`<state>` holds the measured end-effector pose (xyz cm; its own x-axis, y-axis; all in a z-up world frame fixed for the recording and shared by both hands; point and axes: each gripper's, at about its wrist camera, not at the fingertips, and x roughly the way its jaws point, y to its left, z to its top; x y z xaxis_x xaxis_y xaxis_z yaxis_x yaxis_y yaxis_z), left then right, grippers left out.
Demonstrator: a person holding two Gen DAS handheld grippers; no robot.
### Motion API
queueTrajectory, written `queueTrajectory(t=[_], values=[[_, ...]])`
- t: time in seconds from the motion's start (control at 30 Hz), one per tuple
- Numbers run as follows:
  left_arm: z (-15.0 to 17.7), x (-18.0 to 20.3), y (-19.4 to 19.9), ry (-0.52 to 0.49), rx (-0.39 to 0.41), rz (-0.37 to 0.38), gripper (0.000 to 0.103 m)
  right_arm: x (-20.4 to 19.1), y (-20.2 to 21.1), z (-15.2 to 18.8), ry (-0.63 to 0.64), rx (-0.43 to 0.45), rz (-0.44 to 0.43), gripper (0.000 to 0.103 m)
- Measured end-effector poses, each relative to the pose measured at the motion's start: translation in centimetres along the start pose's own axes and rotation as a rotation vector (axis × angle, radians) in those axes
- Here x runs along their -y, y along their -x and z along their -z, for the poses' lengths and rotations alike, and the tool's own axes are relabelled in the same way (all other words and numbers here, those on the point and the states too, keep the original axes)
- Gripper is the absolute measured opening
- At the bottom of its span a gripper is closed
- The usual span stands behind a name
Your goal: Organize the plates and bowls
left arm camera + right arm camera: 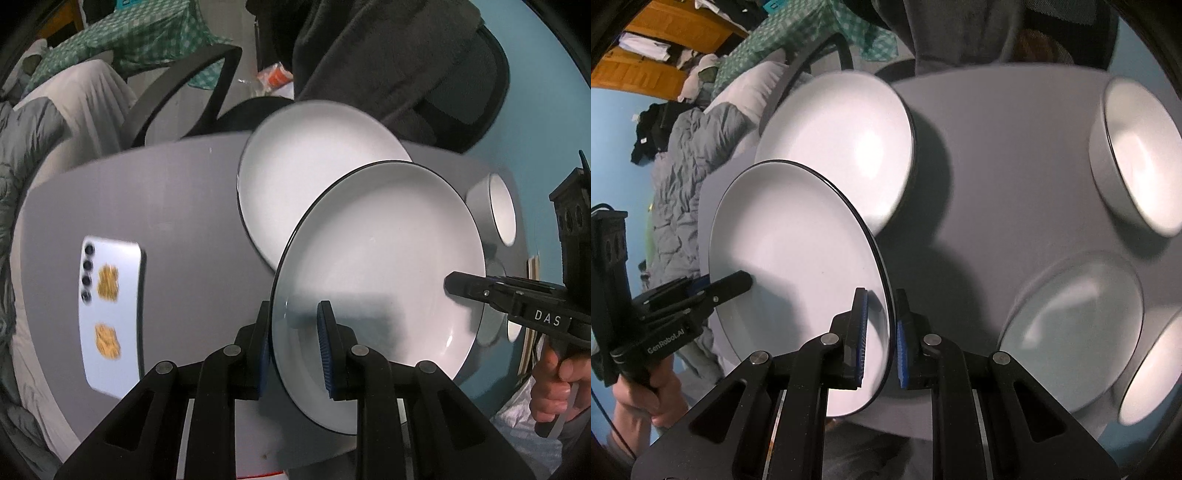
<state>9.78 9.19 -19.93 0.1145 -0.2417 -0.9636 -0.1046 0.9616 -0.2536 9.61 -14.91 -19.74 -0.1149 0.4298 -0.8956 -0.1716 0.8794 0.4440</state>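
A white plate with a dark rim (pixel 380 258) (pixel 798 243) hangs tilted above the grey table (pixel 173 192), gripped from both sides. My left gripper (pixel 293 332) is shut on its near rim, blue pads on either face. My right gripper (pixel 881 332) is shut on the opposite rim and shows in the left wrist view as a black finger (pixel 465 288) lying on the plate. A second white plate (pixel 306 184) (pixel 838 144) lies flat on the table just behind. A white bowl (pixel 498 206) (pixel 1141 158) stands further right.
A white phone (pixel 110 314) lies face down on the table's left part. Two more bowls (pixel 1071 332) (pixel 1152 373) sit at the right near edge. A black office chair (pixel 184 92) and a dark coat (pixel 388 55) stand behind the table, bedding to the left.
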Motion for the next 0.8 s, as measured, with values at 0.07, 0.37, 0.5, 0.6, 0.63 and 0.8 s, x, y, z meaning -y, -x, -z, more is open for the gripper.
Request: queueTrajectory(t=[0.07, 0.37, 0.5, 0.6, 0.63, 0.8], values=[[-1.0, 0.0, -0.3, 0.007, 0.001, -0.004, 0.023, -0.3, -0.1, -1.4, 0.011, 0.001, 0.004, 0.014], [-4.5, -0.6, -1.8, 0.02, -0.014, -0.047, 0.024, -0.4, -1.5, -6.0, 0.037, -0.029, 0.004, 0.014], [-5.6, -1.0, -2.6, 0.044, -0.029, -0.052, 0.024, -0.1, -2.1, -7.1, 0.039, -0.053, -0.001, 0.014], [-5.9, -1.1, -2.8, 0.045, -0.028, -0.064, 0.024, -0.1, -2.5, -7.6, 0.037, -0.067, -0.004, 0.014], [-6.0, -1.2, -3.0, 0.048, -0.031, -0.065, 0.024, 0.0, -2.6, -7.7, 0.034, -0.072, -0.007, 0.014], [-6.1, -1.3, -3.5, 0.063, -0.047, -0.074, 0.025, 0.3, -2.8, -8.6, 0.038, -0.094, -0.001, 0.014]])
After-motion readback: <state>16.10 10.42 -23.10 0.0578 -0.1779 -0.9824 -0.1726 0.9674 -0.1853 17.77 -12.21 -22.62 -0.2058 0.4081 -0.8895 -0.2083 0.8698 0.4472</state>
